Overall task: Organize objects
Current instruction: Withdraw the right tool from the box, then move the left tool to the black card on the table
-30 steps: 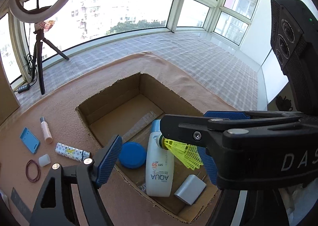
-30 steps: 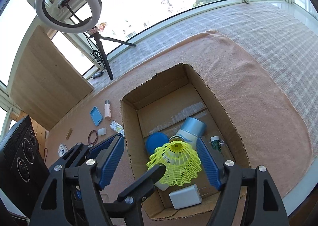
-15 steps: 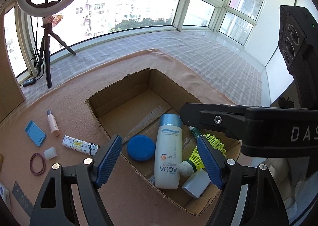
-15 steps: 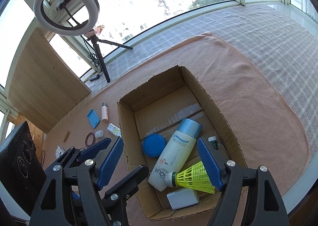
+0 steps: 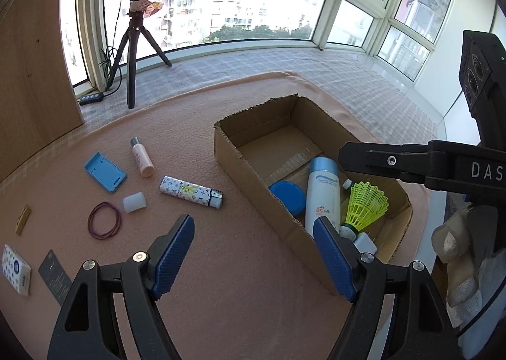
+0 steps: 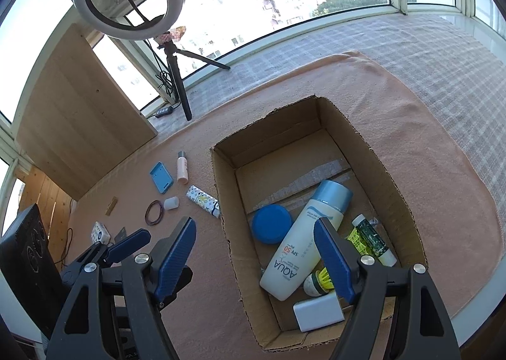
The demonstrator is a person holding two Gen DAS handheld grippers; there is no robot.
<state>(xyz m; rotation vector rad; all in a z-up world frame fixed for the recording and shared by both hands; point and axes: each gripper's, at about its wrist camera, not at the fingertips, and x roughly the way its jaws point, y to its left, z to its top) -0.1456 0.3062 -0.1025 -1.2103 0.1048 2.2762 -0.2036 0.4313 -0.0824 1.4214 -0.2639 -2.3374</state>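
Observation:
A cardboard box (image 5: 234,151) (image 6: 392,176) sits on a peach mat. Inside lie a white AQUA bottle (image 5: 322,192) (image 6: 300,246), a blue round lid (image 5: 289,195) (image 6: 272,224), a yellow shuttlecock (image 5: 365,205) (image 6: 325,277), a small green tube (image 6: 373,239) and a white block (image 6: 317,315). Left of the box lie a patterned lighter (image 5: 189,192) (image 6: 202,201), a pink bottle (image 5: 142,160), a blue case (image 5: 105,171), a white cap (image 5: 135,201) and a rubber band (image 5: 105,224). My left gripper (image 5: 253,258) is open and empty above the mat. My right gripper (image 6: 254,260) is open and empty over the box's near left wall.
A ring light on a tripod (image 5: 134,53) (image 6: 177,75) stands at the back by the windows. A wooden panel (image 5: 31,75) stands at the left. A tissue pack (image 5: 15,268), a dark card (image 5: 55,277) and a small wooden piece (image 5: 22,219) lie at the mat's left edge.
The shuttlecock, held by the right gripper a second ago, has dropped into the box beside the AQUA bottle. The right gripper has opened and lifted. The left gripper has swung left toward the loose items.

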